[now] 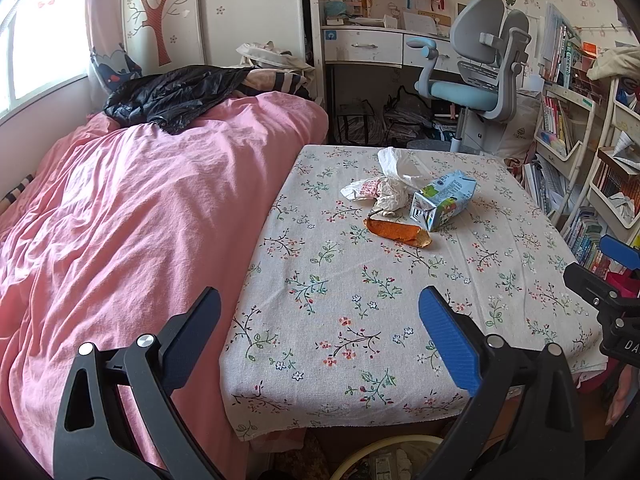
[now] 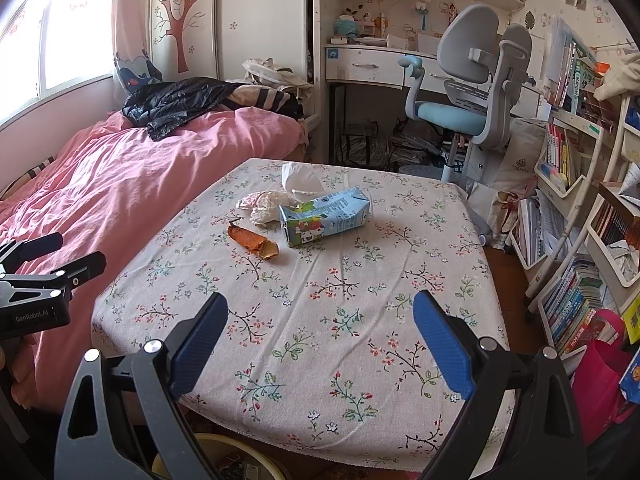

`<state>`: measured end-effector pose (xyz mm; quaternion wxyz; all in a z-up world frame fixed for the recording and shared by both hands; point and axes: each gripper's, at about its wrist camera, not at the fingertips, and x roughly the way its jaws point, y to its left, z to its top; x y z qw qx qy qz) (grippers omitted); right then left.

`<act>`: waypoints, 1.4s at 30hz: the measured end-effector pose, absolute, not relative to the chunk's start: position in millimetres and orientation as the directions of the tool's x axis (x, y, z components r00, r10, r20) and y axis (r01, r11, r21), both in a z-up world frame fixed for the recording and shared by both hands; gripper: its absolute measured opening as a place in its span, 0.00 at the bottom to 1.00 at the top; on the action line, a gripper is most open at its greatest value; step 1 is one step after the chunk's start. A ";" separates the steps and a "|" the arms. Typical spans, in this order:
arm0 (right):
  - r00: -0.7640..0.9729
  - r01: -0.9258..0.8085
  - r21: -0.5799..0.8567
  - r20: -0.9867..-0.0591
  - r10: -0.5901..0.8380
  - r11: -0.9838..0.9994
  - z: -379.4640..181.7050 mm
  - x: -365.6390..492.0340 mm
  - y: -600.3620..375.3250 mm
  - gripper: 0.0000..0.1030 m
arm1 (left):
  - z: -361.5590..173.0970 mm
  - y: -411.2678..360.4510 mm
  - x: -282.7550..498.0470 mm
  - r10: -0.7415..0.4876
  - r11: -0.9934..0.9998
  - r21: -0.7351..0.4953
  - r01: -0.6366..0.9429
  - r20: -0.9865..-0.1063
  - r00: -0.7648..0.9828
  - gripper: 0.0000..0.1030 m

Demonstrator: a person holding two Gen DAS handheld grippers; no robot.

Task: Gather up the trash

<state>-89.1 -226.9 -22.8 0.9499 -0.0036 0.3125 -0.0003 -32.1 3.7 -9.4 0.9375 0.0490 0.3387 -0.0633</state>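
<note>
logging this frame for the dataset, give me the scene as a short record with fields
surface: table with floral cloth, beside a bed with pink cover
trash on table: blue drink carton lying on its side; orange peel; crumpled wrapper; white tissue
grouping: all four clustered at the far half of the table
bin: yellow-rimmed container below the near table edge
left gripper: open, empty, short of the trash
right gripper: open, empty, short of the trash
progress: nothing picked up yet
</note>
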 end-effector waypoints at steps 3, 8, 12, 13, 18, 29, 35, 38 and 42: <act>0.805 -0.002 -0.007 -0.594 -0.002 1.000 -22.9 -89.1 -226.8 0.87 | -9.4 3.7 -32.1 -0.085 0.987 0.049 0.152 -0.641 0.763 0.93; 0.804 -0.002 -0.003 -0.595 0.000 1.000 -23.1 -89.0 -226.4 0.87 | -9.7 3.9 -31.5 -0.091 0.987 0.042 0.155 -0.646 0.757 0.93; 0.790 -0.003 0.014 -0.613 0.011 1.000 -27.4 -84.9 -226.3 0.87 | -14.9 15.9 -21.1 -0.128 0.988 -0.026 0.151 -0.677 0.725 0.93; 0.788 -0.001 0.024 -0.615 0.016 1.000 -28.1 -83.4 -227.3 0.87 | -16.3 20.6 -15.9 -0.141 0.988 -0.050 0.147 -0.687 0.713 0.93; 0.785 0.025 0.126 -0.617 0.058 0.992 -31.1 -72.8 -240.1 0.87 | -25.7 41.6 10.4 -0.181 0.983 -0.135 0.122 -0.714 0.677 0.93; 0.734 0.055 0.304 -0.658 0.168 0.951 -51.3 -51.7 -276.8 0.87 | -66.9 -23.6 89.0 -0.297 0.948 -0.163 0.272 -0.758 0.580 0.93; 0.724 0.124 0.409 -0.661 0.200 0.904 -57.7 -38.0 -306.3 0.88 | -90.2 -39.6 136.4 -0.334 0.940 -0.320 0.119 -0.792 0.511 0.93; 0.712 0.132 0.431 -0.668 0.217 0.893 -60.4 -28.2 -309.6 0.88 | -98.1 -46.1 157.9 -0.277 0.953 -0.299 0.044 -0.806 0.523 0.93; 0.691 0.097 0.427 -0.679 0.248 0.899 -62.5 -22.0 -300.6 0.88 | -113.3 -68.2 182.4 -0.172 0.982 -0.189 0.018 -0.844 0.508 0.93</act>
